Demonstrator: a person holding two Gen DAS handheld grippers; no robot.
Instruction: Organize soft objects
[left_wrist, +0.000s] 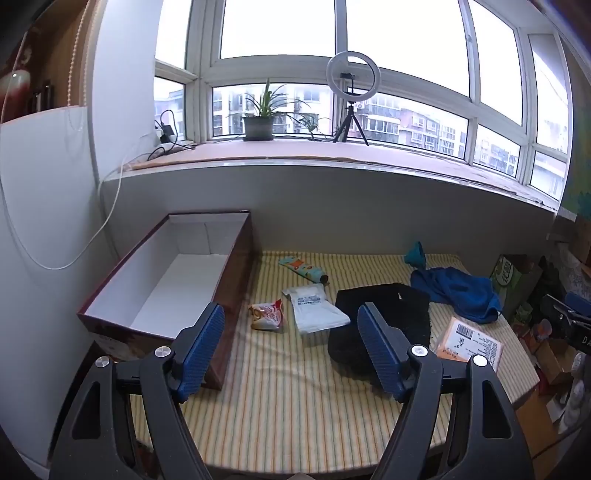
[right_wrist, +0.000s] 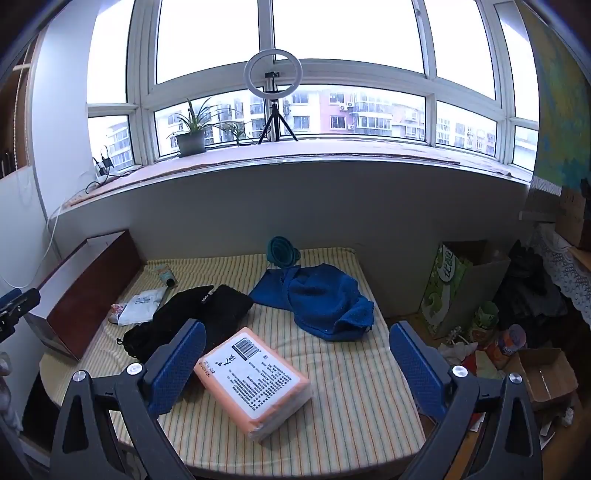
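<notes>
On the striped table mat (left_wrist: 288, 398) lie a black cloth (left_wrist: 384, 314), a blue towel (left_wrist: 458, 291), an orange tissue pack (left_wrist: 469, 343), a white packet (left_wrist: 317, 310), a red-and-white snack packet (left_wrist: 266, 314) and a patterned tube (left_wrist: 303, 269). An open brown box (left_wrist: 170, 284) with a white, empty inside stands at the left. My left gripper (left_wrist: 291, 350) is open and empty above the mat. My right gripper (right_wrist: 297, 369) is open, empty, around the space over the orange tissue pack (right_wrist: 255, 380). The blue towel (right_wrist: 325, 299) and black cloth (right_wrist: 195, 314) lie beyond it.
A teal collapsible funnel (right_wrist: 282, 251) stands at the mat's back edge. A green carton (right_wrist: 447, 288) and clutter sit on the floor at the right. The wall and window sill with a plant (left_wrist: 258, 122) and ring light (left_wrist: 352, 74) are behind.
</notes>
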